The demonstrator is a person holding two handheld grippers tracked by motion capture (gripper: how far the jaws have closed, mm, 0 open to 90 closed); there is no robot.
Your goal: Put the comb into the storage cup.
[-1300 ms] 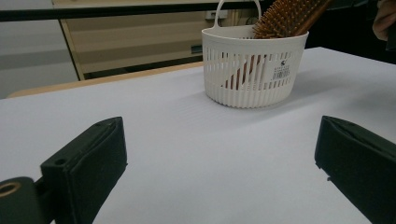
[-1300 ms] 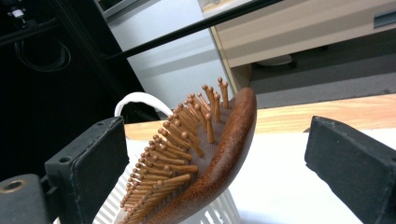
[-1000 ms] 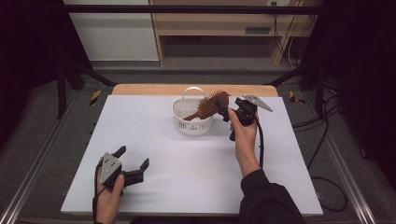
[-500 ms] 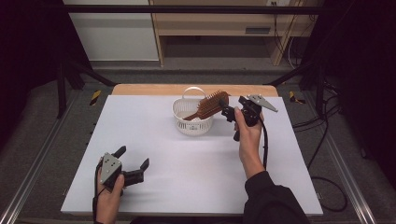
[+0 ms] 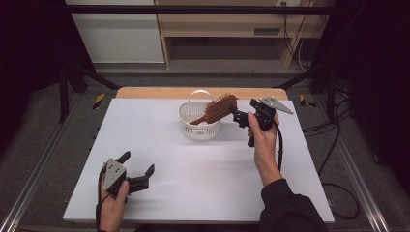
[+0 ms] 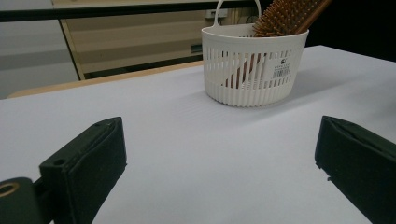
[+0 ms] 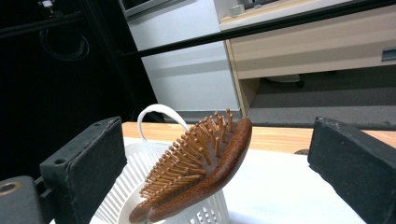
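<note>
Both jaws of the right gripper (image 5: 240, 119) stand wide apart with nothing between them; in the right gripper view they frame the brush (image 7: 201, 163) without touching it, one black jaw at each side of the picture; the brush is wooden, brown, with rows of pegs on its head, and it leans tilted in the basket (image 5: 199, 120), handle down inside and head sticking up over the rim toward the right gripper; from the high view the right gripper is held above the table (image 5: 203, 183), just beside the brush head, the person's right hand (image 5: 261, 137) wrapped round its grip and the cable trailing back along the forearm; the basket is white, slotted, round, with a loop handle at its far side, and it stands near the far edge of the white table, a little right of the middle; the left gripper (image 5: 138, 171) rests low at the near left corner of the table, well apart from the basket, its jaws likewise spread open and holding nothing; in the left gripper view the basket (image 6: 252, 65) stands farther off between the two jaws, the brush head (image 6: 285, 16) poking out at its top.
</note>
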